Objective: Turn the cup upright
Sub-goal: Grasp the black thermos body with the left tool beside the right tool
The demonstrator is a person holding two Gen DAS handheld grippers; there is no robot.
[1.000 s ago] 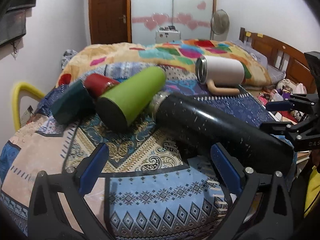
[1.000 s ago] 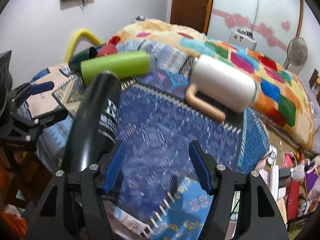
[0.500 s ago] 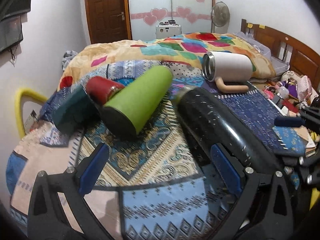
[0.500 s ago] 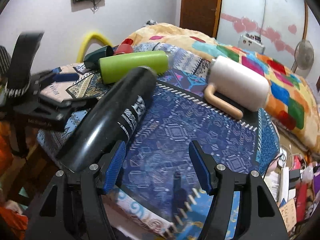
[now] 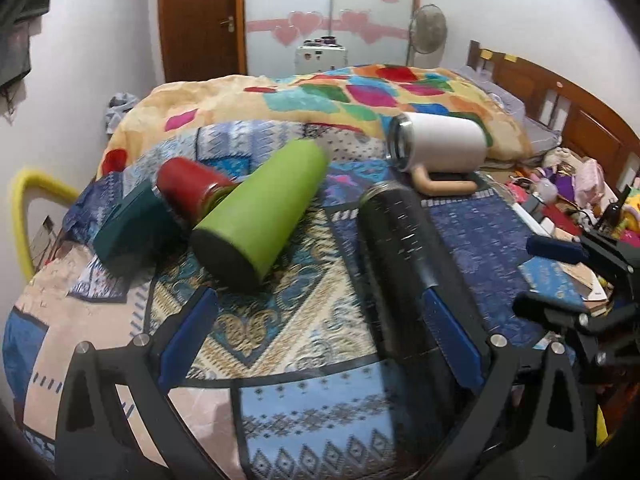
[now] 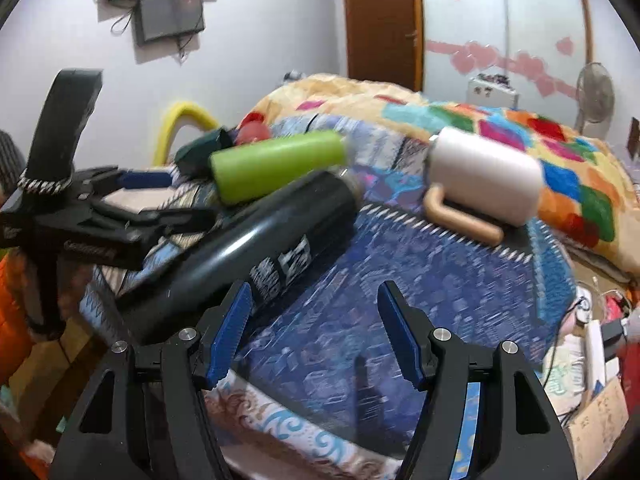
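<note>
1. Bed point(image 5: 304, 360) w/ a patterned blue blanket takes up most of the room. A patchwork quilt point(image 5: 360, 96) in loud colours is heaped at the far end.
2. Tall black flask point(image 6: 240, 252), the biggest of the cups, lies on its side across the blanket, its steel neck point(image 5: 380, 192) pointing toward the quilt. From the right wrist cam it looks to run diagonally off the bed edge, base end low. White lettering shows on the side.
3. Left tongs point(image 5: 320, 344): wide open, blue pads point(image 5: 188, 340) spread apart. The black flask's body runs just inside the right-hand pad; can't tell if it's touching. Nothing clamped.
4. Right tongs point(image 6: 316, 336): also open, nothing between the pads. The black flask sits just outside its left finger point(image 6: 230, 332), close but apparently apart.
5. Green tumbler point(image 5: 260, 208) is on its side, dark base toward the left cam, just left of the flask.
6. White mug point(image 5: 440, 144) w/ tan handle point(image 5: 444, 186) lies on its side near the quilt, steel rim facing left in the left cam.
7. Dark teal cup point(image 5: 132, 236) is tipped over at the left edge of the bed.
8. Red cup point(image 5: 188, 188) lies wedged between the teal one and the green tumbler.
</note>
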